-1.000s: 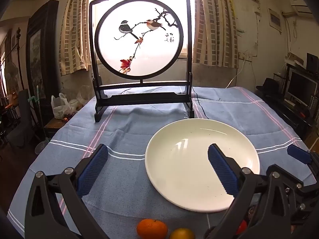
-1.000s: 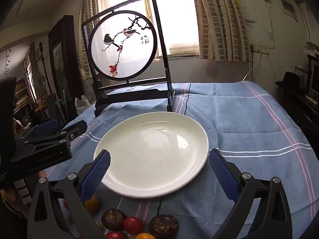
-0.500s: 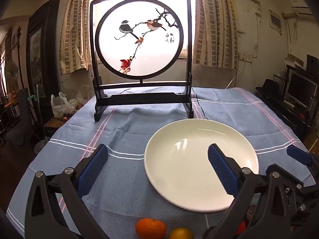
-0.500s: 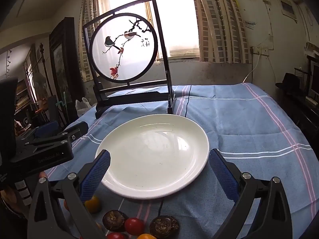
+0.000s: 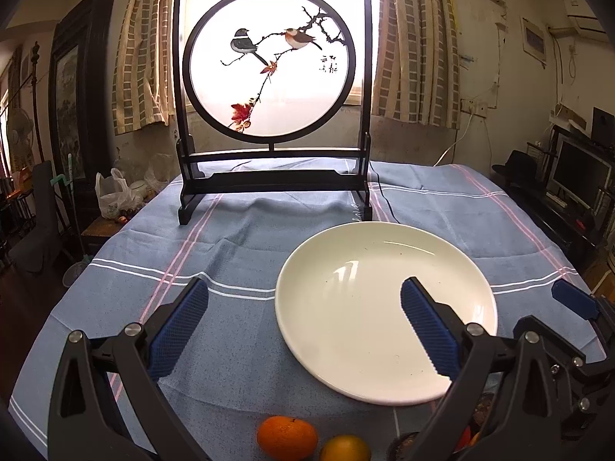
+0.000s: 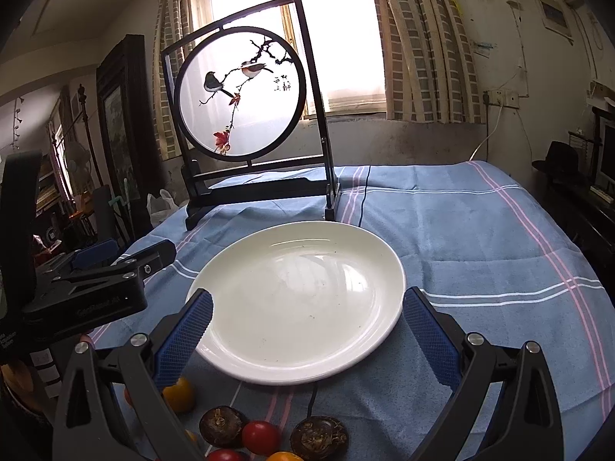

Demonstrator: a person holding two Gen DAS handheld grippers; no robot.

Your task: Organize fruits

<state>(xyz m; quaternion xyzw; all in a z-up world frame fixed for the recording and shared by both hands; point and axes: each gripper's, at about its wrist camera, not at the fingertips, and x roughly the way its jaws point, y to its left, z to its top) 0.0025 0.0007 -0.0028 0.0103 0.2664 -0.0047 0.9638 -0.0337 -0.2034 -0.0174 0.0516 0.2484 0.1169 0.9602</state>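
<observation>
1. Left wrist view: the left tool (image 5: 303,326) hovers with jaws spread wide and nothing between them, above the blue striped tablecloth (image 5: 238,238) of the table. A mandarin (image 5: 287,437) and a yellow-orange fruit (image 5: 344,448) lie at the near edge, below and just in front of the tool.
2. Right wrist view: the right tool (image 6: 306,330) is likewise wide open and empty, aimed over the white plate (image 6: 369,342), which holds no fruit.
3. Fruit cluster, right wrist view: two dark brown round fruits (image 6: 223,425) (image 6: 319,438), a cherry tomato (image 6: 261,437) and a small orange fruit (image 6: 178,394) lie on the cloth just short of the plate's near rim, beneath the right tool.
4. Step in hand, as judged: the start of the task, with no fruit yet picked.
5. Next move, as judged: either tool must drop toward the near edge, straddle one fruit and close gently; round fruit may roll.
6. Background: a bird-painted screen (image 5: 271,65) stands beyond the plate.
</observation>
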